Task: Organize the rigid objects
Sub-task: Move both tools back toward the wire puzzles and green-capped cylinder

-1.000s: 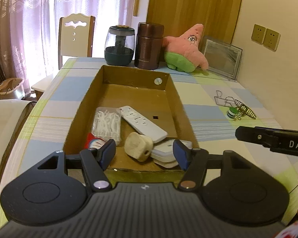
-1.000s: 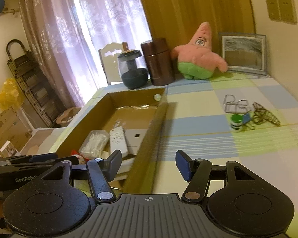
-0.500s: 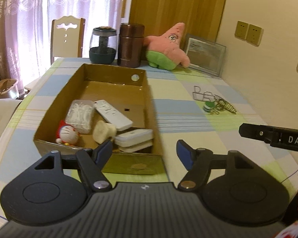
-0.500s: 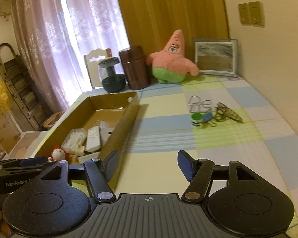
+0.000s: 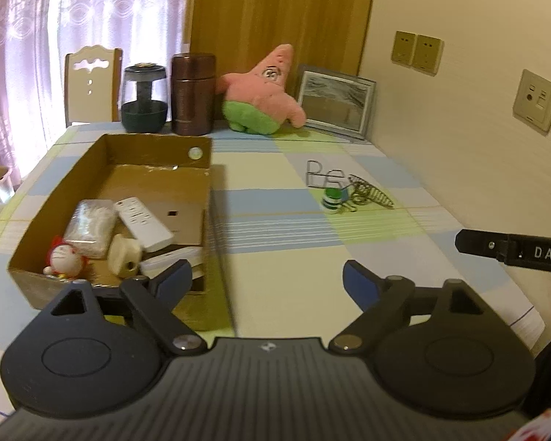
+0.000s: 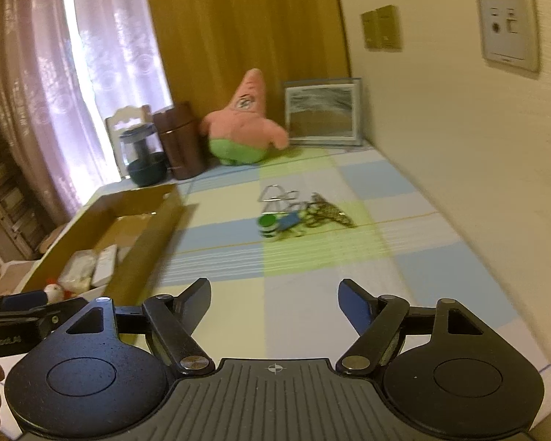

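An open cardboard box (image 5: 206, 198) lies on the checked tablecloth at the left. It holds a white remote (image 5: 143, 224), a clear packet (image 5: 90, 226), a small cartoon figure (image 5: 64, 259), a beige plug (image 5: 125, 257) and a flat white case (image 5: 172, 257). A green-capped spool (image 5: 332, 200), wire clips (image 5: 323, 176) and a wire coil (image 5: 371, 194) lie loose further right. My left gripper (image 5: 266, 279) hovers beside the box's near right corner, jaws opening, nothing between them. My right gripper (image 6: 275, 297) hangs over bare cloth short of the spool (image 6: 268, 226), its jaws also opening and empty.
A pink star plush (image 5: 264, 92), a brown canister (image 5: 193, 93), a glass jar (image 5: 143, 97) and a picture frame (image 5: 334, 103) line the table's far edge. A chair (image 5: 92, 84) stands behind. The wall with sockets (image 5: 417, 53) runs along the right side.
Both grippers have shifted right, so the box now sits further left in both views and the loose cluster is nearer the middle. Both pairs of jaws have spread wider.
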### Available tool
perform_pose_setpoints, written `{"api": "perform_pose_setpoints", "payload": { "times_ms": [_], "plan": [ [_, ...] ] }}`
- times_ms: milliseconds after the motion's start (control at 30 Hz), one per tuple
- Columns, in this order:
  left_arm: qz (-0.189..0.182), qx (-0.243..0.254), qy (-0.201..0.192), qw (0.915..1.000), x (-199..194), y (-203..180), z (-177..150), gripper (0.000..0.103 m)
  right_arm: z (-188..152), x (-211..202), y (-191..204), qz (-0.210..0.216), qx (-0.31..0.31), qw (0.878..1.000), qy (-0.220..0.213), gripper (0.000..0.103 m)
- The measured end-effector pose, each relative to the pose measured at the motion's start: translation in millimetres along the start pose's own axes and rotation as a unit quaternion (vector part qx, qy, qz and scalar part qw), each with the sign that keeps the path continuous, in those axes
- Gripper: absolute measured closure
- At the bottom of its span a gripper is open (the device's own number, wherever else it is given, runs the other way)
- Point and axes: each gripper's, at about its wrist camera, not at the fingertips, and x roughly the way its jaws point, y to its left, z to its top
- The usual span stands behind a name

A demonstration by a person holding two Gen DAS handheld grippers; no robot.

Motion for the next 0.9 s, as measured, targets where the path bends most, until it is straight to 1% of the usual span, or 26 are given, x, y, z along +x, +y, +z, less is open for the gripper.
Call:
{"api": "perform_pose_setpoints", "payload": {
  "times_ms": [100,167,267,433,900],
  "plan": [
    [-0.008,0.005,0.0,1.0,4,-11,1,0.014,3,-3,-12,-0.01,0.002,1.0,-0.002,0.027],
    [-0.012,0.006,-0.001,0.9999,7,-18,2,0.011,4,-4,-20,-0.015,0.004,1.0,-0.003,0.027],
    [-0.015,0.006,-0.003,0.9999,12,-26,5,0.008,5,-4,-29,-0.021,0.002,1.0,-0.002,0.026],
    [-0.016,0.011,0.0,0.9998,21,-38,10,0.005,7,-1,-41,-0.028,-0.005,1.0,0.005,0.023],
    [-0.03,0.021,0.008,0.9993,47,-60,21,0.004,17,20,-65,-0.035,-0.026,0.999,0.013,0.021]
  ]
}}
